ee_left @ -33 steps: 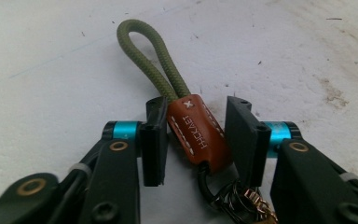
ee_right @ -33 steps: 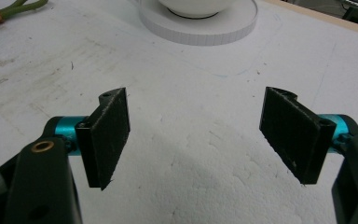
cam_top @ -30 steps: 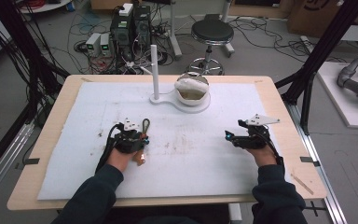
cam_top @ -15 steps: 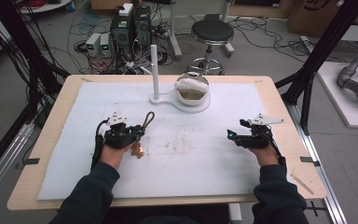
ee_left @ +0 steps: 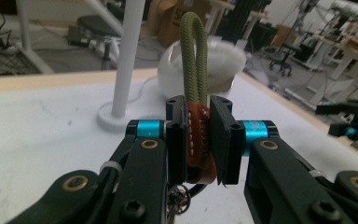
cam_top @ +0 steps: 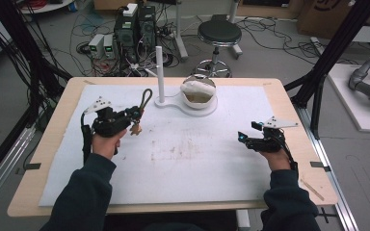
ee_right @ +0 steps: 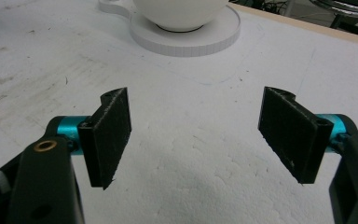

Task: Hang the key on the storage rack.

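Left gripper (ee_left: 198, 135): jaws clamped on the brown leather tab of an olive cord-loop keychain (ee_left: 195, 60), held above the white mat (cam_top: 192, 159), near the white upright peg (cam_top: 160, 72). Right gripper (ee_right: 196, 135): jaws wide apart, empty, well apart from it. Step judged: carrying the loop to the peg; the next move calls for lifting it over the tip.

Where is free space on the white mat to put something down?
The middle of the white mat, between the left gripper and the right gripper, is bare. The far edge is crowded: white post and bowl on one base.

Black stool (cam_top: 219, 33) & PC towers (cam_top: 136, 26) on floor behind table (cam_top: 294, 110).
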